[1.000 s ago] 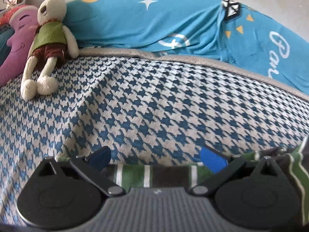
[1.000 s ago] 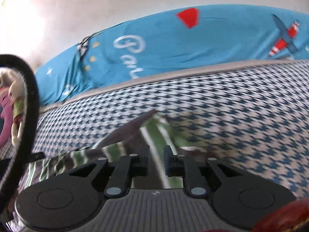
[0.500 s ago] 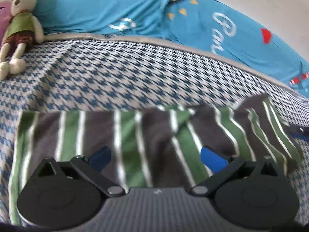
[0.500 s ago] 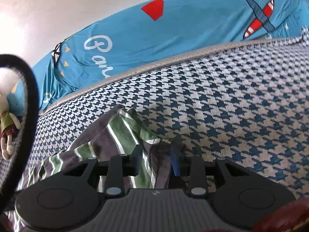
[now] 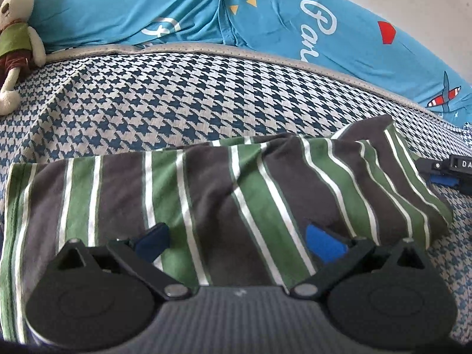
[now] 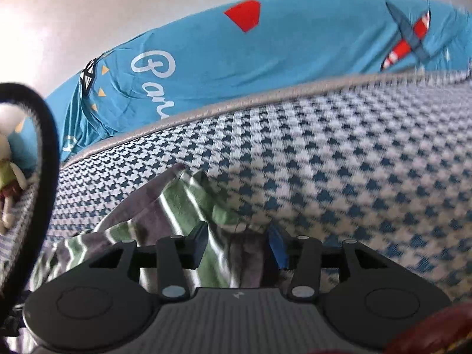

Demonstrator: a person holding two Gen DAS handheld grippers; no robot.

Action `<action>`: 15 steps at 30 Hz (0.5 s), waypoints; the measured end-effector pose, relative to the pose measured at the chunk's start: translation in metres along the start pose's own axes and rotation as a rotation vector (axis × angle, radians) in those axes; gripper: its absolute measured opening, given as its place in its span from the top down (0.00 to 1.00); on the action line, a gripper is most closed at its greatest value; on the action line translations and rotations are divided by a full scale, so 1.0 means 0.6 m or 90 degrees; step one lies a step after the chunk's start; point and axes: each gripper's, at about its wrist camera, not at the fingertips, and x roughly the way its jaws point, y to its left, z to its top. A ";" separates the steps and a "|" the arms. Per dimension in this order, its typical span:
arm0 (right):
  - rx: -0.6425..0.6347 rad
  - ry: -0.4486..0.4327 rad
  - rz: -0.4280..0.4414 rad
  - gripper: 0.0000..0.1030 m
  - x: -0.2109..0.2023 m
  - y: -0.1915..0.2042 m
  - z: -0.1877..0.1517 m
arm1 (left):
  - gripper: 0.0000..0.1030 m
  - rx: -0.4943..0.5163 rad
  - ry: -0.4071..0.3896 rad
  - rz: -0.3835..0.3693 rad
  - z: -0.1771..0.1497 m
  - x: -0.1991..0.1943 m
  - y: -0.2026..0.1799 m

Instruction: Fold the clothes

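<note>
A green, grey and white striped garment [image 5: 224, 194] lies folded in a long band across the houndstooth bed cover [image 5: 183, 97]. My left gripper [image 5: 237, 240] is open and empty, hovering over the garment's near edge. In the right wrist view the garment's right end [image 6: 183, 206] lies bunched between my right gripper's [image 6: 239, 244] parted fingers. The right gripper is open, with cloth lying loose between the pads. Its tip shows at the right edge of the left wrist view [image 5: 451, 171].
A blue cartoon-print duvet [image 5: 206, 11] is heaped along the far side of the bed against a white wall. A stuffed rabbit [image 5: 14, 38] lies at the far left. Bare bed cover [image 6: 354, 177] stretches right of the garment.
My left gripper pulled back and now looks down on the whole folded garment. My right gripper, shut on the garment's end a second ago, has opened and let the cloth go.
</note>
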 end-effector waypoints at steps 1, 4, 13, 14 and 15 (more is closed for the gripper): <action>0.004 0.005 0.006 0.55 0.003 0.000 0.000 | 0.00 0.000 0.001 -0.002 0.001 0.001 0.001; 0.009 0.033 0.026 0.53 0.019 0.001 -0.004 | 0.00 0.001 0.005 -0.006 0.001 0.000 0.000; -0.038 0.019 0.040 0.82 0.026 0.030 -0.017 | 0.00 0.010 0.010 -0.008 0.002 -0.001 -0.001; -0.036 0.023 0.049 0.82 0.027 0.034 -0.017 | 0.00 0.011 0.010 -0.007 0.002 -0.001 -0.001; -0.044 0.022 0.046 0.83 0.026 0.037 -0.018 | 0.00 0.012 0.010 -0.007 0.001 -0.001 -0.001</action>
